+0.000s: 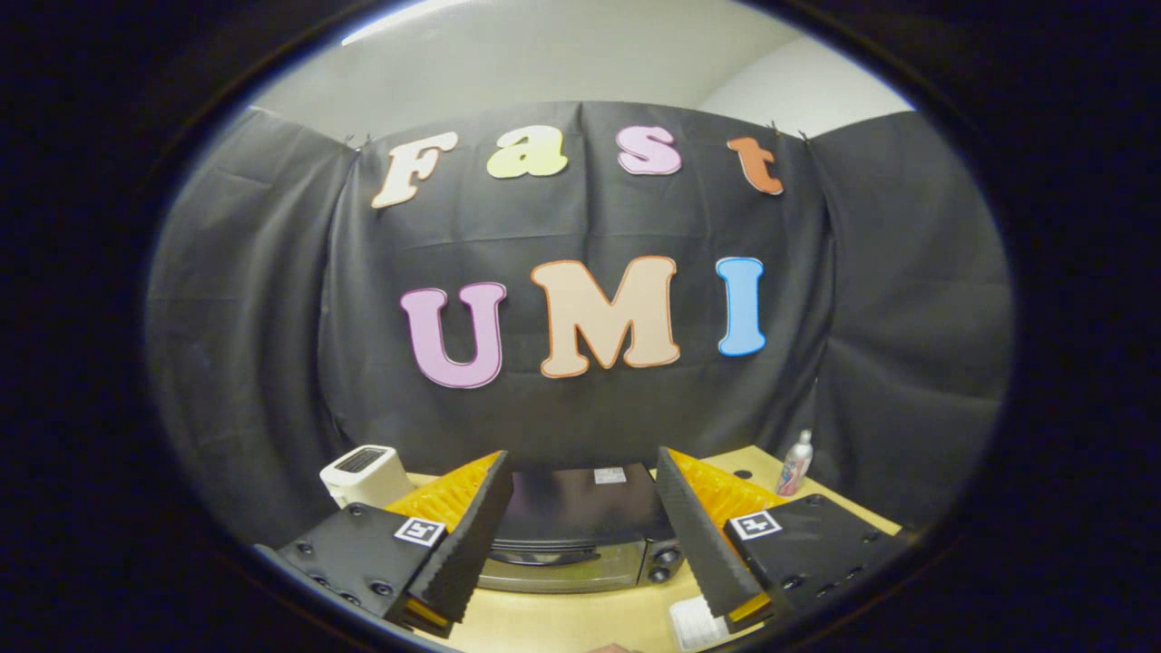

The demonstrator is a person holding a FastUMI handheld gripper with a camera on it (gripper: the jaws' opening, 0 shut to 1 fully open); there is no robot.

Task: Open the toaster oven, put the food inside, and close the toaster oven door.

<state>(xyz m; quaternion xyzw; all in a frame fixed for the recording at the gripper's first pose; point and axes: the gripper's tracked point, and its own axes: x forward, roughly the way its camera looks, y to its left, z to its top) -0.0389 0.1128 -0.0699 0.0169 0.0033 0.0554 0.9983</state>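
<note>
Toaster oven [580, 535] is the thing to open, and it stands on the table [580, 621] just ahead of the gripper [580, 594], seen between its two fingers. The gripper is wide open and holds nothing; its fingers [467, 544] stand well apart, one on each side of the oven's front. The oven's door looks closed, with two knobs [667, 562] at its right side, so I judge the task has not really started. Near the right finger, on the table, lies a small white ridged thing [694, 624]; whether it is the food I cannot tell. Further out, a white box-like appliance [365, 473] stands to the left of the oven, and a small bottle [795, 462] stands to the right, near the booth's cloth wall.

The risk from here is that the gripper comes down on the oven's top instead of the door handle, because the handle is hard to see from this high angle. A pull that is too strong could also slide the whole oven forward on the table.
</note>
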